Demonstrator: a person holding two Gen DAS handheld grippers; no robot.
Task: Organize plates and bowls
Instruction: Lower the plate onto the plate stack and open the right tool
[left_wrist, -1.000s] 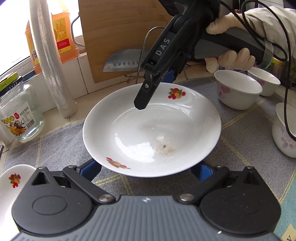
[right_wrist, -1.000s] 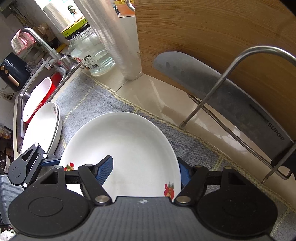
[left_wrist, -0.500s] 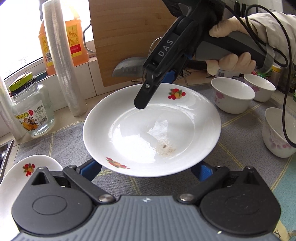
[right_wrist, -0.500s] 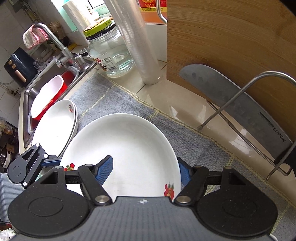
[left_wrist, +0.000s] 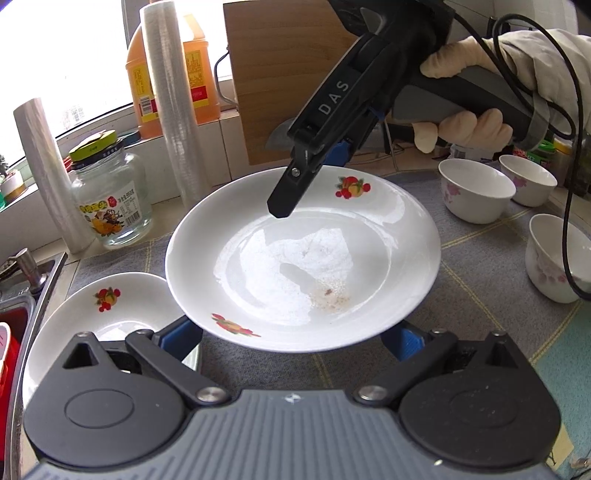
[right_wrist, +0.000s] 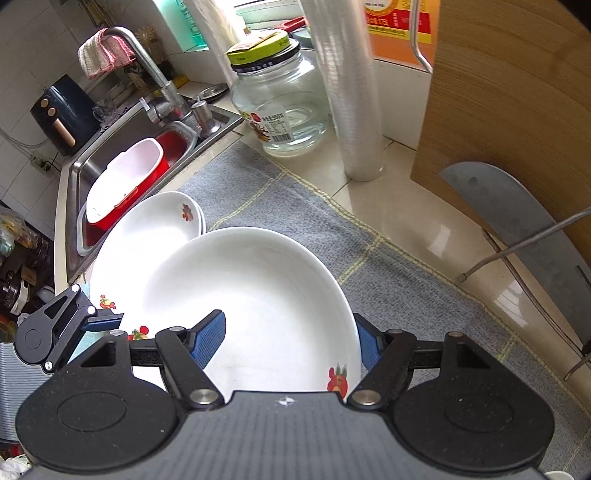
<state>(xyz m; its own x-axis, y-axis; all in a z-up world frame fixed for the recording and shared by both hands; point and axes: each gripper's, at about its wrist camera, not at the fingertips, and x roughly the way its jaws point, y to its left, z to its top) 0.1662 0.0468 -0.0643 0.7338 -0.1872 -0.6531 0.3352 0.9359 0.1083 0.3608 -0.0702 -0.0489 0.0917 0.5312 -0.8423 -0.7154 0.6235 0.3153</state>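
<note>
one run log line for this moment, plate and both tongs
plate: lifted above mat, food specks inside | right tongs: clamped on rim | left tongs: open under near edge | plate stack: by sink

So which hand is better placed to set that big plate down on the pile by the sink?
The right. Its gripper is clamped on the plate's rim, with the pile of plates just ahead of it. The left gripper sits open under the near edge, gripping nothing.

held plate (left_wrist: 303, 258): up over the mat (left_wrist: 491, 295), between both grippers
stacked plates (left_wrist: 107, 314): lower left, next to the sink (right_wrist: 122, 155)
bowls (left_wrist: 476, 192): far right
jar (left_wrist: 110, 195): back left
</note>
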